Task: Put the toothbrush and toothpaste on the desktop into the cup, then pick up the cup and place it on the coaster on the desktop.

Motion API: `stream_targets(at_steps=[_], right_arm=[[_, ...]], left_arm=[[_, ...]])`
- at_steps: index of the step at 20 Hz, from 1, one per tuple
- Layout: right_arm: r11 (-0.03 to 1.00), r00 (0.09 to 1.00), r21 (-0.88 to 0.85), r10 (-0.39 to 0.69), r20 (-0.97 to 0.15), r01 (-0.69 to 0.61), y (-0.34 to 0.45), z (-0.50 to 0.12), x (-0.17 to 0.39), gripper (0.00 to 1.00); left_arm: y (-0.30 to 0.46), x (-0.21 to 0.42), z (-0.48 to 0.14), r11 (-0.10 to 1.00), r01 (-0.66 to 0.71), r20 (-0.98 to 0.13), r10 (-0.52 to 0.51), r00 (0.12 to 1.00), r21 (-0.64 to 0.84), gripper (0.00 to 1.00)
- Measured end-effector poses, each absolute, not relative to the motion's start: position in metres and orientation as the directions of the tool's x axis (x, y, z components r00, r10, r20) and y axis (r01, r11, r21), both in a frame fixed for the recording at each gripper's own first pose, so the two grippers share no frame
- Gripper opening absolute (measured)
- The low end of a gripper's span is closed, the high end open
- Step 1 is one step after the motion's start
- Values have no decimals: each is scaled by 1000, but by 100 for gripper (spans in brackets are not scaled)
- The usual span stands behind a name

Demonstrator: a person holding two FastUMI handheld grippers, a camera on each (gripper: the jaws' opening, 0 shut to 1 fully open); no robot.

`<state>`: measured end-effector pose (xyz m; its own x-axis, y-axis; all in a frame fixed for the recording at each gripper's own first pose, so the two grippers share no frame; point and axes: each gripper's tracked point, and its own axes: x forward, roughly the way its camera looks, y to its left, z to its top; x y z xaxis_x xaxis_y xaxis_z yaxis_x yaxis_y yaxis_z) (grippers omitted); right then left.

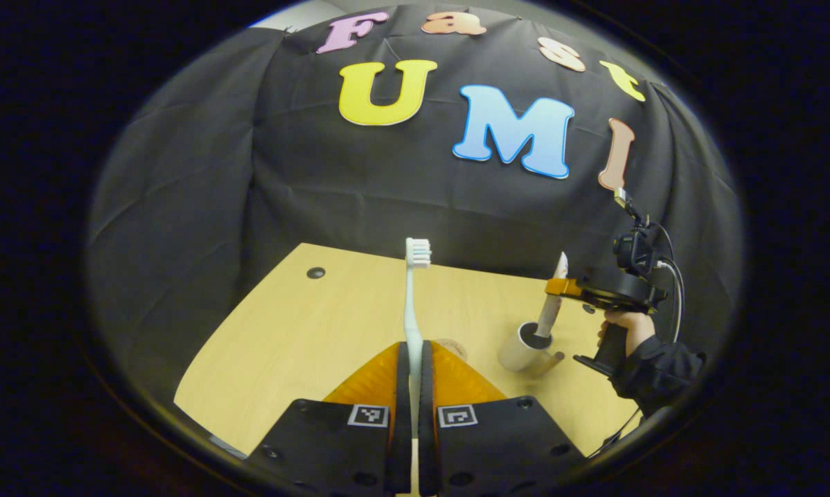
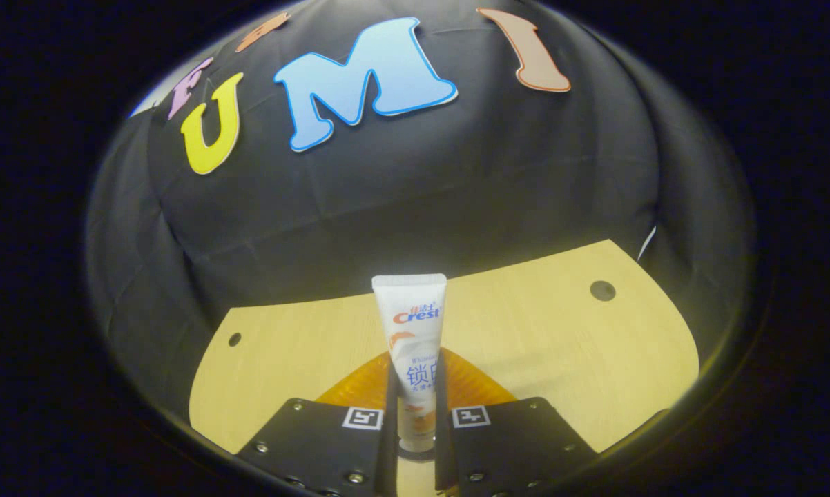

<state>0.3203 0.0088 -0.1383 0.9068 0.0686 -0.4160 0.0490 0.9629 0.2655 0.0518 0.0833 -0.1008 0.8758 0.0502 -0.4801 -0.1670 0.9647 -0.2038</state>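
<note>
**Inspector:** State of the left gripper?

**Assistant:** In the left gripper view its two fingers are drawn together on the handle of the toothbrush. The brush stands upright between them, bristle head at the top, raised above the desktop.

**Inspector:** And the right gripper?

**Assistant:** In the right gripper view its fingers press on both sides of the toothpaste. The tube is upright, flat crimped end up. A dark round rim shows under the tube's lower end, but I cannot tell what it is.

**Inspector:** Location of the cup?

**Assistant:** In the left gripper view the cup is a pale cylinder standing on the desktop, to the right of the left gripper's fingers. The toothpaste's lower end is inside the cup's mouth, tilted slightly, with the right gripper gripping it higher up. A hand in a dark sleeve holds that gripper's handle.

**Inspector:** The coaster?

**Assistant:** A round brownish edge shows just beyond the left gripper's fingertips, near the cup; I cannot confirm it is the coaster.

**Inspector:** Anything else?

**Assistant:** Small dark round holes sit near the desktop's far corners.
</note>
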Motion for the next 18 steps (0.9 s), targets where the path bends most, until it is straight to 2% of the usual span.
stream_targets(at_steps=[8,13,17,18], right_arm=[[970,894,226,28,-447,83,11,-170,326,22],[972,888,218,25,-459,85,15,-176,324,23],[976,881,206,36,-472,70,19,-181,319,30],[976,879,204,34,-476,73,19,-181,317,26]], left_arm=[[94,47,-102,965,-186,-478,75,875,-188,10],[98,43,-106,963,-189,-484,73,872,-194,12],[97,43,-107,962,-189,-484,72,872,-197,12],[98,42,-107,962,-190,-485,72,872,-199,12]])
